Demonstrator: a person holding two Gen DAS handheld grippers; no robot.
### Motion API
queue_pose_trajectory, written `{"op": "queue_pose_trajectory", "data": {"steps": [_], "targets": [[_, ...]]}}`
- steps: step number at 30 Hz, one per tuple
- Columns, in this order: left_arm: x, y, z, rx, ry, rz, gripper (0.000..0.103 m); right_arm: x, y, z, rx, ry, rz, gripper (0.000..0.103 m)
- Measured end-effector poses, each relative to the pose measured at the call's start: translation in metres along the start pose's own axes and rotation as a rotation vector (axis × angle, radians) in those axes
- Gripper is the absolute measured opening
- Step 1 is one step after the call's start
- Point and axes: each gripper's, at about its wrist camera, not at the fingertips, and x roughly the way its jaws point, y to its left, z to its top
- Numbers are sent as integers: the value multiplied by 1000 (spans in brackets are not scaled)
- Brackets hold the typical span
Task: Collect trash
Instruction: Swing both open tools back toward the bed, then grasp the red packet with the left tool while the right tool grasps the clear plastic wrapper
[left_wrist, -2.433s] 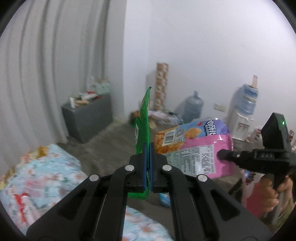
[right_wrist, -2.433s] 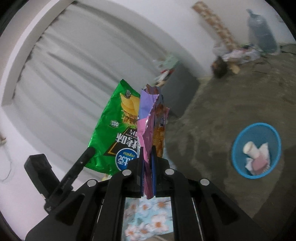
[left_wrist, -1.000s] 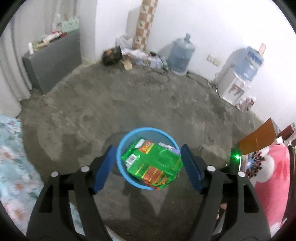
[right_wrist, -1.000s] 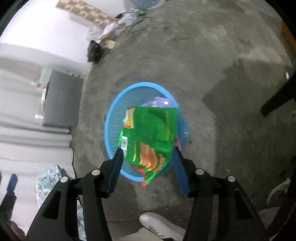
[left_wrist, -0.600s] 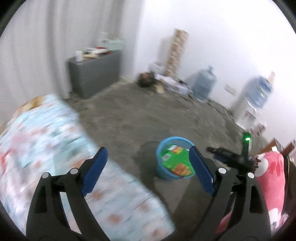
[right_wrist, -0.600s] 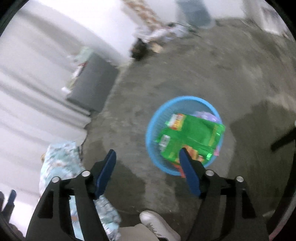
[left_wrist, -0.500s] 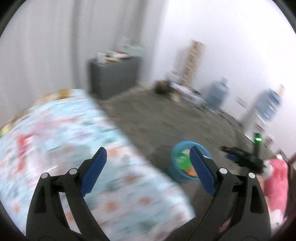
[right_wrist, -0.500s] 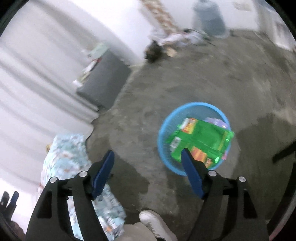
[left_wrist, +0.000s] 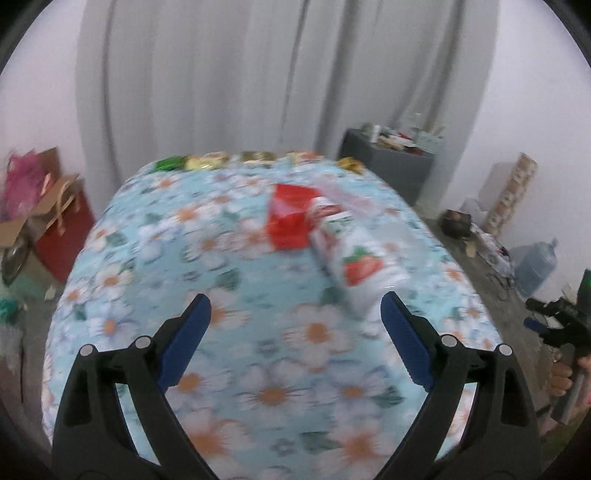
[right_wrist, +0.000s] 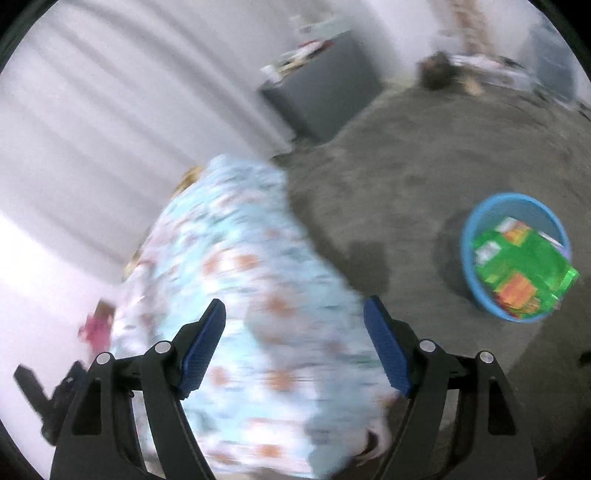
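My left gripper (left_wrist: 295, 339) is open and empty above the flowered table cloth (left_wrist: 236, 295). Ahead of it lie a white strawberry bottle (left_wrist: 354, 258), a red packet (left_wrist: 291, 218) and a clear plastic wrapper (left_wrist: 351, 195). Small wrappers (left_wrist: 207, 161) line the table's far edge. My right gripper (right_wrist: 295, 343) is open and empty over the near end of the same cloth (right_wrist: 258, 288), blurred. On the floor to its right stands the blue basket (right_wrist: 484, 218) with the green chip bag (right_wrist: 524, 266) lying on top. The other gripper shows at the right edge of the left view, held by a hand (left_wrist: 565, 373).
A grey cabinet (left_wrist: 391, 166) with clutter stands by the curtain. Water jugs (left_wrist: 532, 266), a patterned roll (left_wrist: 513, 192) and loose litter line the far wall. A red paper bag (left_wrist: 62, 229) and a cardboard box sit left of the table. Bare concrete floor (right_wrist: 406, 155) lies between table and basket.
Both grippers let their bags drop into the blue basket, then swung away left and up to the flowered table. Both sets of jaws now stand wider.
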Motion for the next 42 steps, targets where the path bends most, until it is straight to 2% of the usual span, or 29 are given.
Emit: {"op": "queue_pose_trajectory", "data": {"steps": [4,7,10,13,15,21,24,27,30,33,42], "targets": [[0,24,0,-3,10,29,89,25,71,1,-61,71,89,75],[2,41,1,-17,14,22,89,43,114,-1,-107,101,108,75],[4,56,2,-30,17,21,89,60,149,-1,-145,124,103,75],[10,74,5,-58,24,17,89,74,172,9,-163,136,96,75],[16,85,9,-85,26,7,89,82,181,20,-143,150,121,75],[44,100,33,-138,22,-87,89,127,192,59,-20,236,224,75],[68,89,44,-93,59,-138,89,160,195,78,20,309,245,75],[88,72,48,-28,88,-162,88,191,186,86,83,381,227,75],[112,50,50,65,107,-169,81,219,175,87,148,449,220,75],[132,38,51,116,126,-167,76,238,168,88,181,489,226,72],[178,37,58,93,196,-189,69,269,163,91,200,551,279,67]]}}
